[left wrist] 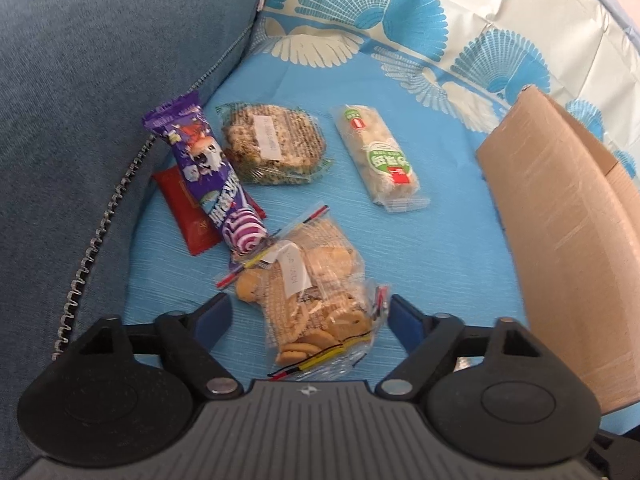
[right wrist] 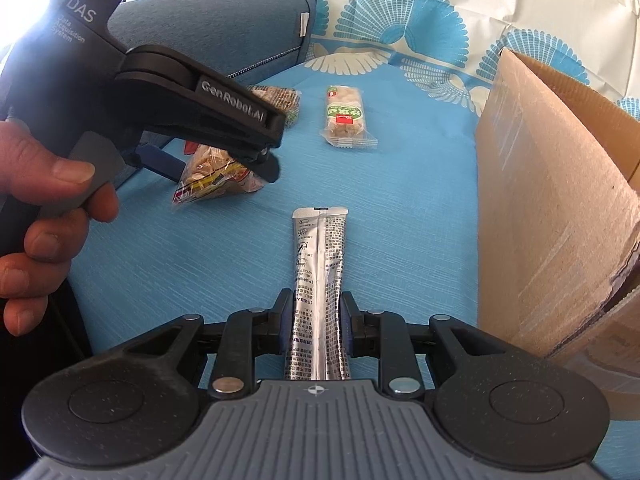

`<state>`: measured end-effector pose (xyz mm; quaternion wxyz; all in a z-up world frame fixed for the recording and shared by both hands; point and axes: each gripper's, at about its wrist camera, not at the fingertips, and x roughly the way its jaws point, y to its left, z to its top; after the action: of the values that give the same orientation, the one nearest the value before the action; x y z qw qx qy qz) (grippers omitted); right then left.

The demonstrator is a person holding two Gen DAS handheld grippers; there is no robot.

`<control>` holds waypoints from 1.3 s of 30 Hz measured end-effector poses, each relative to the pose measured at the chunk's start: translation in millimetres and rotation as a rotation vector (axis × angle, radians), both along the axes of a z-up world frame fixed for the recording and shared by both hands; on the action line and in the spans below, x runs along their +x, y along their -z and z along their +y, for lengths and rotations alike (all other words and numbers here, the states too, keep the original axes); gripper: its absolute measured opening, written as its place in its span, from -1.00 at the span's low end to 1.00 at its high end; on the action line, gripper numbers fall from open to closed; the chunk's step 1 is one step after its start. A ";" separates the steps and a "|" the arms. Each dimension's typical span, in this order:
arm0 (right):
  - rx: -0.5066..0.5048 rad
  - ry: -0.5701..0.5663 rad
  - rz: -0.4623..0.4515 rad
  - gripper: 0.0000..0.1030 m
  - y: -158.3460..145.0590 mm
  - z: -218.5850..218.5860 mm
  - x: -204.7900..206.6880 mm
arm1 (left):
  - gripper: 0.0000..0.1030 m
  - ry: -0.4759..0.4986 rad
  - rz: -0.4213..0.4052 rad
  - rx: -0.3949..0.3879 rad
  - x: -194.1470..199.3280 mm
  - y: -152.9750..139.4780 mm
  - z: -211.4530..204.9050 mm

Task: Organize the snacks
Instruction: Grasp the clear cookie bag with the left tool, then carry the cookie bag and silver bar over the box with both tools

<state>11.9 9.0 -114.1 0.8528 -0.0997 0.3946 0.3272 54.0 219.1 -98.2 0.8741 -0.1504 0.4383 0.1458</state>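
Biscuit bag (left wrist: 316,304) — between left tool's (left wrist: 306,316) fingers.

A purple cartoon-printed snack wrapper (left wrist: 208,172) overlay a plain red packet (left wrist: 184,208) on sky-blue cloth (left wrist: 420,248) bordered by white fan patterns, beside a silver text-printed sachet (right wrist: 318,276).

clear glossy plastic on biscuit bag (left wrist: 316,300); silver foil stick (right wrist: 318,280), shiny; cardboard box (left wrist: 560,232) matt, rough; surface (left wrist: 432,256) w/ woven cloth; cushion (left wrist: 100,80) coarse fabric.

Cardboard box (left wrist: 560,216) cut off at the right edge, inside hidden
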 end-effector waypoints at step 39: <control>0.204 0.128 -0.318 -0.56 -141.5 -85.2 31.8 | 0.08 0.055 -0.332 -0.015 -85.1 -65.3 -27.7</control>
<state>43.7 -76.2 27.4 0.9291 -0.0378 0.2253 0.2908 -31.1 191.4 -32.9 0.9370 -0.1669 0.2928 0.0917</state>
